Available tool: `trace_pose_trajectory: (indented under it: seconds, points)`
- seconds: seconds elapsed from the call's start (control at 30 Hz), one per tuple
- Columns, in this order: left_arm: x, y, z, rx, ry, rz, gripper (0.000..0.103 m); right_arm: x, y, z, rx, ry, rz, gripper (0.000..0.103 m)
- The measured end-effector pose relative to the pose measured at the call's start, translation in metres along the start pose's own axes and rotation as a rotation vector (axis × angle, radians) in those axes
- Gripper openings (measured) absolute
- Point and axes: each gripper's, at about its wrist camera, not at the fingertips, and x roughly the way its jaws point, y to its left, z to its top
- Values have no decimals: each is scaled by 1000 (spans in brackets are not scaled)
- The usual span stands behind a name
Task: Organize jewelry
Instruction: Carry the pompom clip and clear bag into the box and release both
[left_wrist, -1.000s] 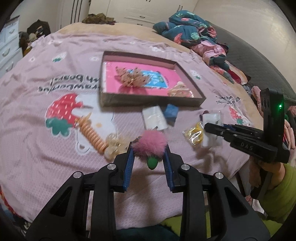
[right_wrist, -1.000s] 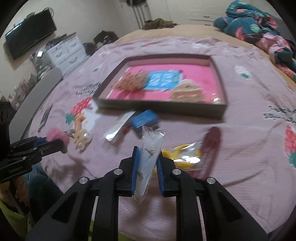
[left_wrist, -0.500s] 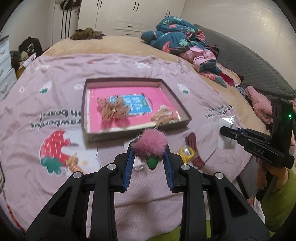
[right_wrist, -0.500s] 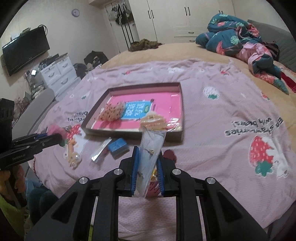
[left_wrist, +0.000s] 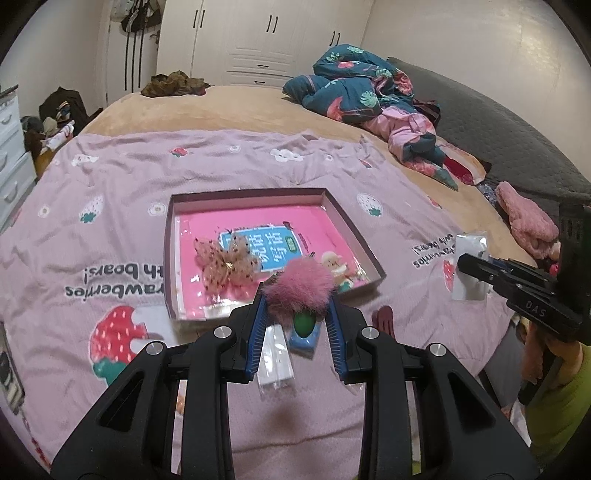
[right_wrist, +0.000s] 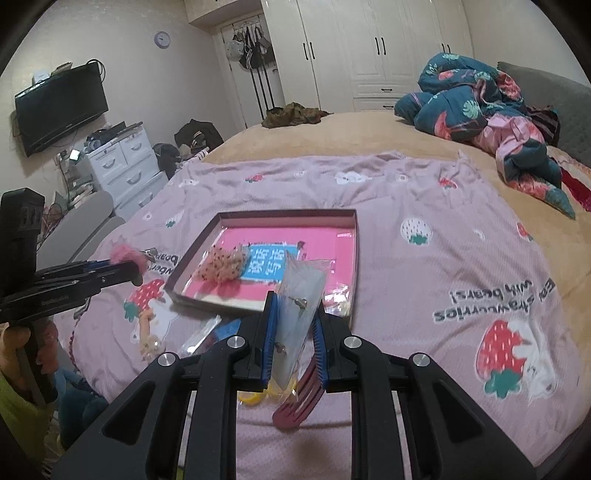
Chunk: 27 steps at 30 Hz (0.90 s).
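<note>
My left gripper is shut on a pink pompom hair clip with a green tip, held above the bed in front of the pink-lined box. My right gripper is shut on a clear earring bag and also shows in the left wrist view. The box holds a beige mesh bow and a small bagged clip.
On the pink strawberry blanket near the box lie a blue block, a clear packet, a dark red hair clip, a yellow bagged item and a pearl bow with an orange coil. Bundled quilts lie at the back right.
Both grippers have lifted higher and drawn back from the bed, each keeping its item. The box and loose items now look lower and farther away.
</note>
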Motion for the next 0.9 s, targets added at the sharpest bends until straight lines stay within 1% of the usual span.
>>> trace_pose_trajectory:
  seconds: [0.33,0.6,0.9]
  points:
    - [27,11,25,-31,14,30,22,33,-4,40,-28,-14,18,17]
    - [57,20,39,-39,41,55,22,80,-16,63,-23,33,17,17]
    - [95,29,41,-48,98,73,22,125,-27,70,-17,94,6,17]
